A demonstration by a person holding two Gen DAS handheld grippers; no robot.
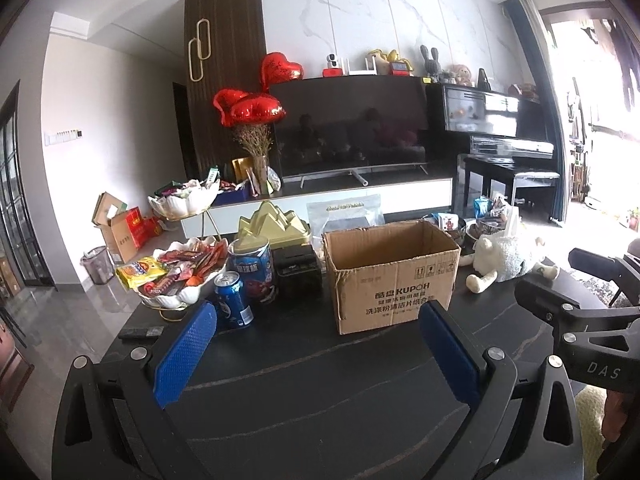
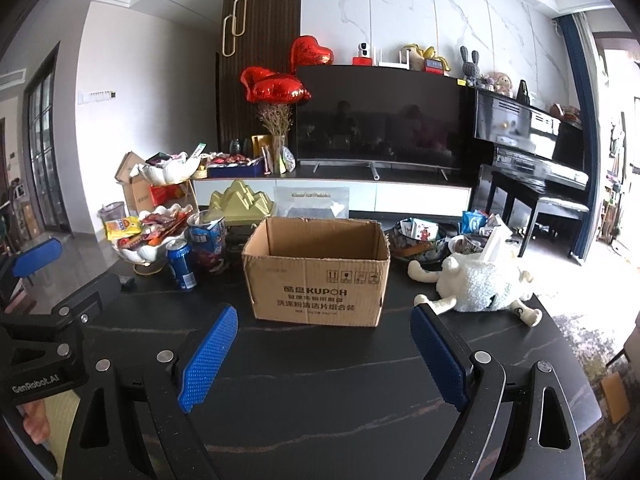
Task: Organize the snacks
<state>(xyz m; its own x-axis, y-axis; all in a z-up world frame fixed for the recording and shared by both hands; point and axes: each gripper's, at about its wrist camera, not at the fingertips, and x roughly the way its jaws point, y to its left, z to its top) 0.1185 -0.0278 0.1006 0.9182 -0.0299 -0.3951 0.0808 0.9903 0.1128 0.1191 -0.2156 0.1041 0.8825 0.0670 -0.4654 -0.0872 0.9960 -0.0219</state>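
An open, empty-looking cardboard box [image 1: 390, 276] stands in the middle of the dark table; it also shows in the right wrist view [image 2: 318, 270]. A white shell-shaped dish [image 1: 176, 272] piled with wrapped snacks sits at the left [image 2: 150, 236], a second such dish [image 1: 184, 200] above it. A blue soda can [image 1: 233, 300] and a blue snack tub [image 1: 253, 270] stand beside the dish. My left gripper [image 1: 320, 312] is open and empty, short of the box. My right gripper [image 2: 324, 316] is open and empty, also in front of the box.
A white plush sheep [image 2: 478, 286] lies right of the box. Dark bowls of snacks [image 2: 418, 240] sit behind it. A gold mountain-shaped tin [image 1: 274, 226] and a black item stand behind the can. A small black remote [image 1: 140, 333] lies at the table's left edge.
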